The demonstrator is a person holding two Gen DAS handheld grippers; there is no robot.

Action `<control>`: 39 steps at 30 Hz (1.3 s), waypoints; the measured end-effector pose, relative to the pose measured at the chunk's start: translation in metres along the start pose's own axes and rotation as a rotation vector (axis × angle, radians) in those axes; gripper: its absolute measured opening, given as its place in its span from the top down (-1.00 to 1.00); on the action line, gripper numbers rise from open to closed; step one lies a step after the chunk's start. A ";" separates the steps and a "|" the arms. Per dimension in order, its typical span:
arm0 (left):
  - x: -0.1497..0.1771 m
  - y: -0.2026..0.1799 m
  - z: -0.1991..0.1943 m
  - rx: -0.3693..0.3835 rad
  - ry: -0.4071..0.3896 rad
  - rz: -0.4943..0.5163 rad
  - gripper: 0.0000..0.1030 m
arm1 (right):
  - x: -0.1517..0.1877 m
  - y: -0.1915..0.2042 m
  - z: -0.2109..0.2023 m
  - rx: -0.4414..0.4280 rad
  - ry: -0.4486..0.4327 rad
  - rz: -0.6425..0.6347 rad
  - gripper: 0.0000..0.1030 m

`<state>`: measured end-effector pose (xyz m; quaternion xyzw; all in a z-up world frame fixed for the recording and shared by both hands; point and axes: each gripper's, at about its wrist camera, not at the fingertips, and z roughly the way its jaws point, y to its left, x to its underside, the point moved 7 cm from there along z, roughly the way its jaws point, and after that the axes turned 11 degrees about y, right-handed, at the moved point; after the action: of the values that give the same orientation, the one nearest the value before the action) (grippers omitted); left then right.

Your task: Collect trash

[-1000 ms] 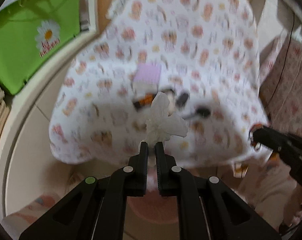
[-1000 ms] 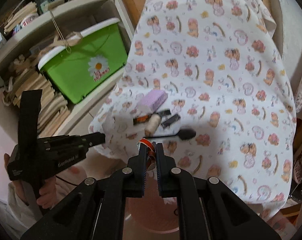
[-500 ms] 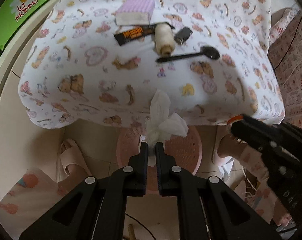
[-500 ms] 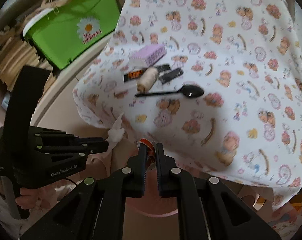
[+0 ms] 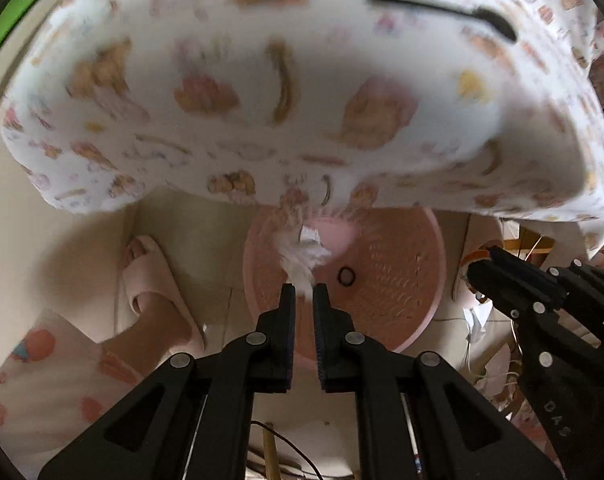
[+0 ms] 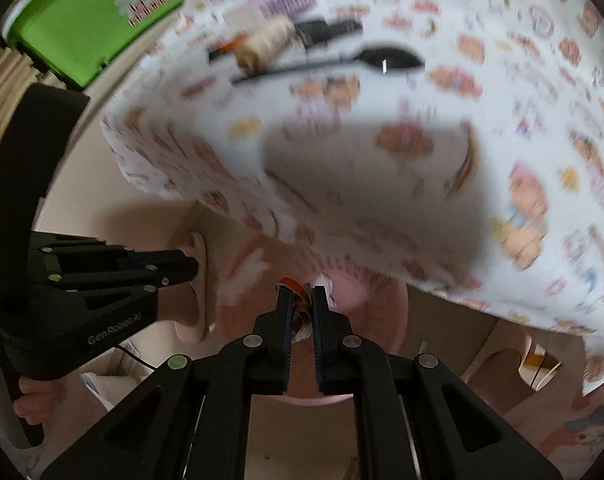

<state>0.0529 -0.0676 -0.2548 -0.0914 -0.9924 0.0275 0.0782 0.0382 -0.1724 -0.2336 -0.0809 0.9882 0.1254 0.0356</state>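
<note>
Your left gripper points down over the pink basket on the floor, its fingers pinching a crumpled white tissue that hangs above the basket's inside. Your right gripper sits just beside it, fingers pressed on a small orange wrapper, also over the basket's rim. A black ring lies on the basket's bottom. Above, on the bench's patterned cloth, a black spoon, a spool of thread and a purple block lie close together. A foot in a pink slipper stands left of the basket.
</note>
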 end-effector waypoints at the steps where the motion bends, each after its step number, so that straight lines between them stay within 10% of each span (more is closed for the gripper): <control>1: 0.001 0.002 0.007 0.006 0.022 -0.011 0.82 | 0.001 -0.001 0.006 0.007 0.013 0.005 0.81; 7: 0.006 0.007 0.036 0.004 0.101 -0.043 0.82 | 0.002 -0.009 0.036 -0.006 0.097 0.038 0.78; 14: 0.008 0.018 0.032 0.026 0.091 -0.087 0.06 | 0.005 -0.021 0.040 -0.047 0.119 0.113 0.14; 24: 0.000 0.025 -0.016 -0.023 -0.068 -0.077 -0.33 | -0.003 -0.015 -0.006 0.096 -0.057 0.021 -0.41; 39: -0.005 0.038 -0.088 -0.158 -0.353 -0.062 -0.41 | -0.009 -0.011 -0.065 0.141 -0.236 -0.023 -0.57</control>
<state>0.0783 -0.0274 -0.1712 -0.0602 -0.9921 -0.0371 -0.1038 0.0460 -0.1982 -0.1730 -0.0743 0.9824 0.0638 0.1588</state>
